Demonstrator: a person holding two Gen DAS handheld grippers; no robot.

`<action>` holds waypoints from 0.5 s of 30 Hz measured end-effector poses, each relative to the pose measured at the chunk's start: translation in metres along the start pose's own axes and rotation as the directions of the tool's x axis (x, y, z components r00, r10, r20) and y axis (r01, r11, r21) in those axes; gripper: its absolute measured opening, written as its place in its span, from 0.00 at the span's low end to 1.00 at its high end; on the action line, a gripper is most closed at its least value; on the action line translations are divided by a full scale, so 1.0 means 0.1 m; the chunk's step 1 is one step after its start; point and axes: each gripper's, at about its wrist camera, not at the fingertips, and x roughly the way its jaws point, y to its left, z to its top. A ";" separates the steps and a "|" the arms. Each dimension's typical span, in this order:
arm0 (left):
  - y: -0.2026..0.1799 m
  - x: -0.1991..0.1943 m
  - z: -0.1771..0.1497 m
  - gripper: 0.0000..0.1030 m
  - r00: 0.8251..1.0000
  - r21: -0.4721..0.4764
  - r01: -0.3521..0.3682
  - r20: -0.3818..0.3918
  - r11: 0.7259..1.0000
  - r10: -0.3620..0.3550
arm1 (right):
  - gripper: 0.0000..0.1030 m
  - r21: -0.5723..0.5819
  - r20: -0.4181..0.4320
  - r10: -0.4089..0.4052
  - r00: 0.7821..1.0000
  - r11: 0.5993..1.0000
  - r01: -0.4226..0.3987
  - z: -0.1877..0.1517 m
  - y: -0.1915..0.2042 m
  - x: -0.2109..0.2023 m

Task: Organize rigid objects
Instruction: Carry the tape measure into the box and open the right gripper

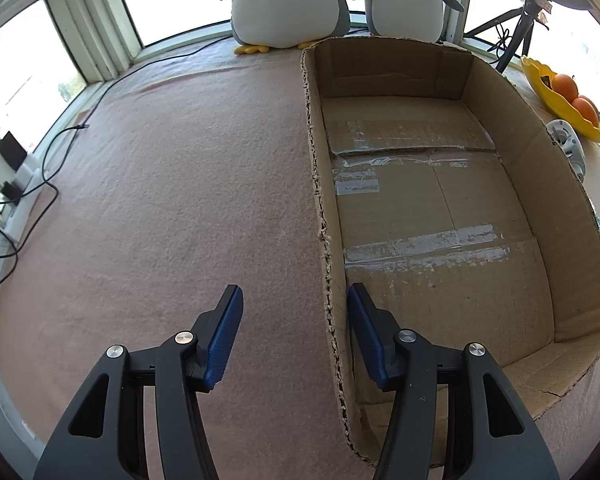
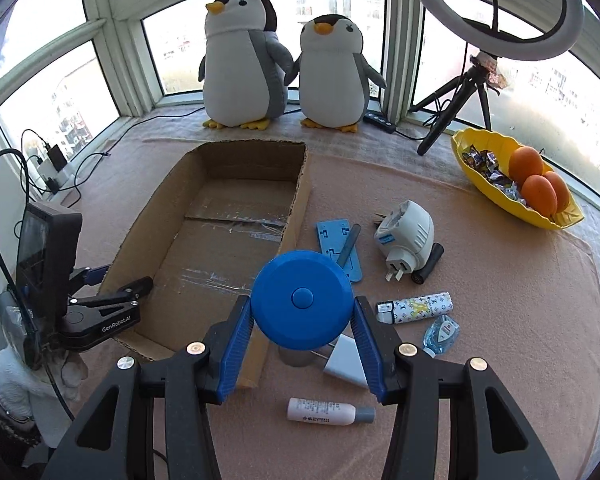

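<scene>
My right gripper (image 2: 302,301) is shut on a round blue disc-shaped case (image 2: 300,276), held above the pink mat near the box's right front corner. The shallow cardboard box (image 2: 297,196) lies open with nothing in it. My left gripper (image 1: 294,296) stands open astride the box's (image 1: 540,184) left wall, one finger inside, one outside; it shows in the right wrist view too (image 2: 126,276). Right of the box lie a white plug adapter (image 2: 406,232), a blue plate (image 2: 332,236) with a grey stick across it, a patterned tube (image 2: 416,307), a white wedge (image 2: 346,360) and a white bottle (image 2: 324,411).
Two plush penguins (image 2: 242,64) stand on the window sill behind the box. A yellow dish (image 2: 472,172) with oranges and sweets sits at the far right, beside a ring-light tripod (image 2: 456,100). Cables and chargers (image 1: 8,160) lie along the left edge.
</scene>
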 end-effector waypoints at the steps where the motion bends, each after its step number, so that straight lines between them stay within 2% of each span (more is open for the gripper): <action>1: -0.01 0.00 0.00 0.52 1.000 0.002 -0.001 0.001 1.000 0.001 | 0.44 -0.018 -0.004 0.012 1.000 1.000 -0.012 0.00 0.07 0.04; 7: 0.01 0.00 -0.01 0.53 1.000 -0.006 0.005 -0.001 1.000 -0.005 | 0.44 -0.073 -0.038 0.053 0.998 0.996 -0.056 0.02 0.38 0.30; 15: 0.00 -0.01 -0.01 0.53 1.000 -0.016 0.003 0.003 1.000 -0.003 | 0.44 -0.099 -0.068 0.061 0.996 0.993 -0.067 -0.02 0.51 0.45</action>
